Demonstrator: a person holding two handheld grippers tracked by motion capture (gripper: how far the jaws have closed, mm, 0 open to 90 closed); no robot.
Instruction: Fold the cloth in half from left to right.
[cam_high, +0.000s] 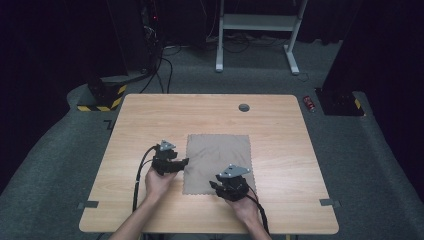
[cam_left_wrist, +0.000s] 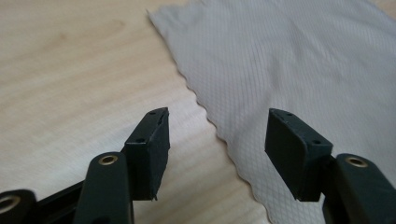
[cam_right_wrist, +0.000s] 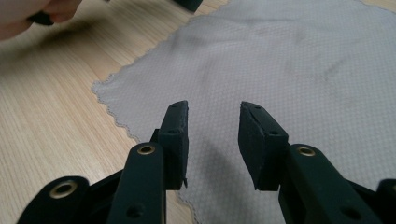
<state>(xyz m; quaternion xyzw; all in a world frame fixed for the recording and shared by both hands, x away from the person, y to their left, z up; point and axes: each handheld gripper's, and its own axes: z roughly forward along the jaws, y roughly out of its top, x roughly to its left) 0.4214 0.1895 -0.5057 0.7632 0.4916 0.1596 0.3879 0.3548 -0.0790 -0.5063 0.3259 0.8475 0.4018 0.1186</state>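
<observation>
A: Start at the left. What does the left gripper have around it?

B: Bare wood on its outer side, a wide strip of table with nothing standing on it. Its 2 jaws point toward the grey cloth and stand well apart, nothing between the pads. In the left gripper view the gap straddles the cloth's scalloped left edge: the left pad is over wood, the right pad over fabric. Whether a pad touches the surface, I cannot tell.

A: And the cloth itself?

B: It lies flat, spread out square, between the 2 grippers and ahead of them. Beyond its far edge is more open tabletop, up to a small round grommet near the table's back edge.

A: Now the right gripper.

B: It sits at the cloth's near edge, by the near right corner, jaws aimed left and forward across the fabric. In the right gripper view both pads hover over the cloth, with a narrower gap than the left pair, yet parted and clamping nothing. The wavy near edge runs off to the left of its jaws, then wood. The other hand shows blurred at the upper left of that view.

A: Room on its outer side?

B: Plenty. Clear wood runs from the cloth's right edge to the table's right edge.
</observation>
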